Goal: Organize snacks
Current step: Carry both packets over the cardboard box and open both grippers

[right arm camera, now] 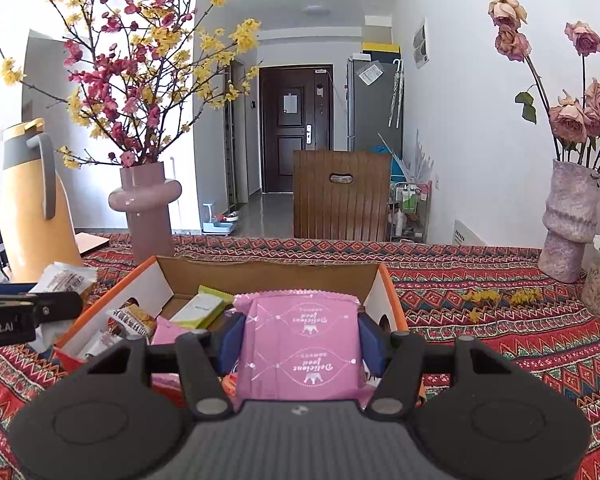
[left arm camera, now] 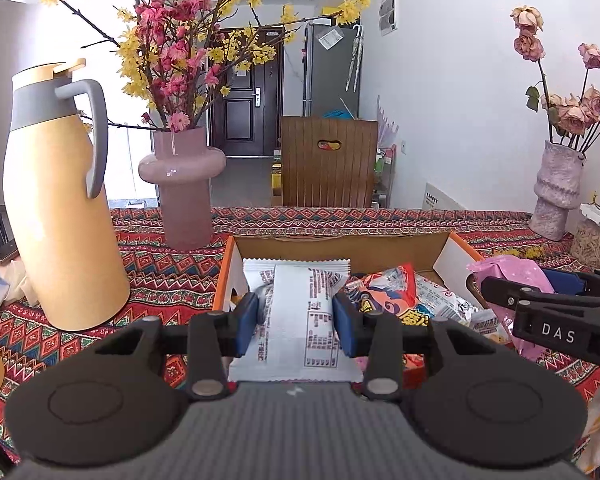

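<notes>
Left wrist view: left claw (left arm camera: 296, 322) pinching a white snack packet (left arm camera: 300, 312) between its blue pads (left arm camera: 247, 322), packet held just above the near edge of an open cardboard box (left arm camera: 454, 254) with orange outer walls. Inside the box, a red-and-orange printed snack bag (left arm camera: 388, 292) beside a silvery white wrapper (left arm camera: 446, 300), both to the right of the held packet. At the right edge, the right claw (left arm camera: 500, 280) reaching in, closed around a pink snack packet (left arm camera: 512, 270). On the patterned cloth of the table (left arm camera: 160, 280): a tall yellow thermos jug (left arm camera: 56, 200) with grey handle at left, a pink vase (left arm camera: 182, 184) of red and yellow blossom branches behind the box, a rough pale vase (left arm camera: 556, 188) of dried roses far right.

Right wrist view: right claw (right arm camera: 300, 344) clamped on the pink snack packet (right arm camera: 300, 344), white "Delicious food" print upside down, packet hovering over the near right part of the cardboard box (right arm camera: 268, 276). In the box, a green-and-white bar (right arm camera: 202, 310) and a brown-printed wrapper (right arm camera: 134, 320). Left claw (right arm camera: 60, 292) at the left edge, over the box's left wall, white snack packet (right arm camera: 66, 278) in its grip. Yellow petals (right arm camera: 500, 298) scattered on the table (right arm camera: 500, 340) to the right of the box.
</notes>
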